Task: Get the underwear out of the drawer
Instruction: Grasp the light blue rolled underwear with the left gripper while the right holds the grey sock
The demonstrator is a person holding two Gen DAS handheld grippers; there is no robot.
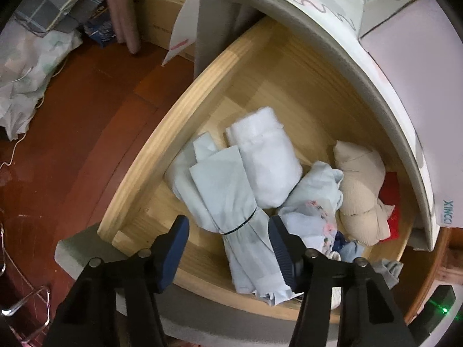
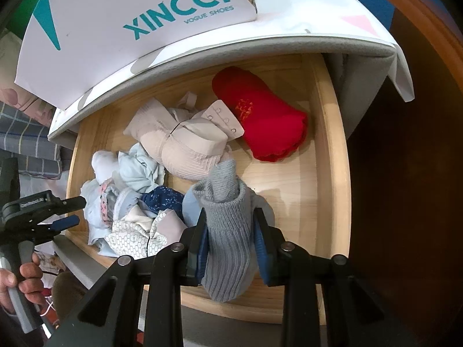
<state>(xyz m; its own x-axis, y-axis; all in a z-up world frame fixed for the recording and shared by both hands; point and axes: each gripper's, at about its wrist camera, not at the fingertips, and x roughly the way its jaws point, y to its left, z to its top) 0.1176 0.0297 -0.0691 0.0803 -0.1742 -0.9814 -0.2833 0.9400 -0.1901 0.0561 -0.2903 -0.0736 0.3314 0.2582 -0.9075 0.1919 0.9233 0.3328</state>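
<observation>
An open wooden drawer (image 1: 162,150) holds several rolled and crumpled garments. My left gripper (image 1: 228,222) points down into it, open, astride a pale blue roll (image 1: 220,190) tied with a thin black band. The right pad (image 1: 282,248) sits against the roll; the left pad (image 1: 173,251) stands apart from it. Beside the roll lie a white roll (image 1: 266,156) and a crumpled pale blue piece (image 1: 312,199). My right gripper (image 2: 231,217) is shut on a grey ribbed knit garment (image 2: 225,248), held over the drawer's (image 2: 332,144) front. The left gripper (image 2: 78,210) shows at the left edge.
A beige bra (image 2: 179,141), a red roll (image 2: 260,115) and a navy piece (image 2: 165,199) lie in the drawer. A white shoe box (image 2: 130,23) sits on the cabinet top above. A hand (image 2: 23,277) holds the left tool. Red-brown floor (image 1: 72,115) with bags lies to the left.
</observation>
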